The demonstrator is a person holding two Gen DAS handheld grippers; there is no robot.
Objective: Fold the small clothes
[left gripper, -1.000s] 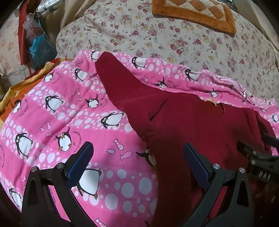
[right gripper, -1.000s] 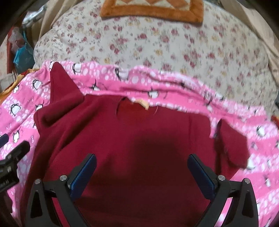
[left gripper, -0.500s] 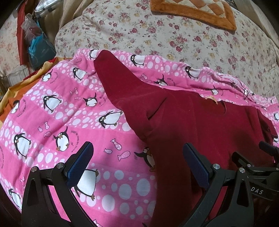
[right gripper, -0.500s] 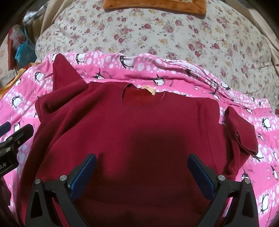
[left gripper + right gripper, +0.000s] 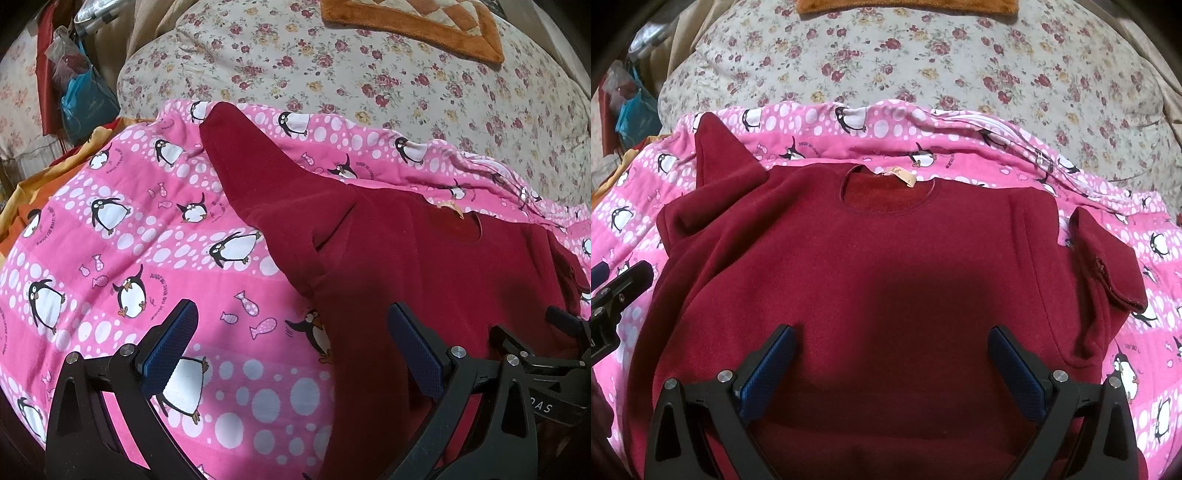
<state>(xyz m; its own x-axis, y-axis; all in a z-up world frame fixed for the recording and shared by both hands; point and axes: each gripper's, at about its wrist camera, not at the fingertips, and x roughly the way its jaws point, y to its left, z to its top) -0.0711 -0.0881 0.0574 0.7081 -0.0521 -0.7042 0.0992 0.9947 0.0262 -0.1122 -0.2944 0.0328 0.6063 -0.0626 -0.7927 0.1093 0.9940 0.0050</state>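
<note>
A dark red fleece sweater [image 5: 886, 266] lies flat, front up, on a pink penguin blanket [image 5: 1152, 332]. Its neck opening with a tan label [image 5: 903, 176] points away from me. Its left sleeve [image 5: 258, 177] stretches up and away over the blanket; its right sleeve [image 5: 1104, 258] is folded back on itself. My right gripper [image 5: 892, 360] is open and empty above the sweater's lower body. My left gripper [image 5: 291, 339] is open and empty over the sweater's left edge and the blanket. The right gripper also shows in the left wrist view [image 5: 546, 354].
A floral quilt [image 5: 923, 66] lies beyond the blanket, with an orange-bordered mat [image 5: 413, 26] on it. Bags and a blue plastic bag [image 5: 85, 96] hang at the far left. Yellow-orange cloth [image 5: 33, 184] sticks out under the blanket's left edge.
The right gripper has moved back and to the left, so the whole sweater now sits centred in its view. The left gripper has barely moved. Both stay open.
</note>
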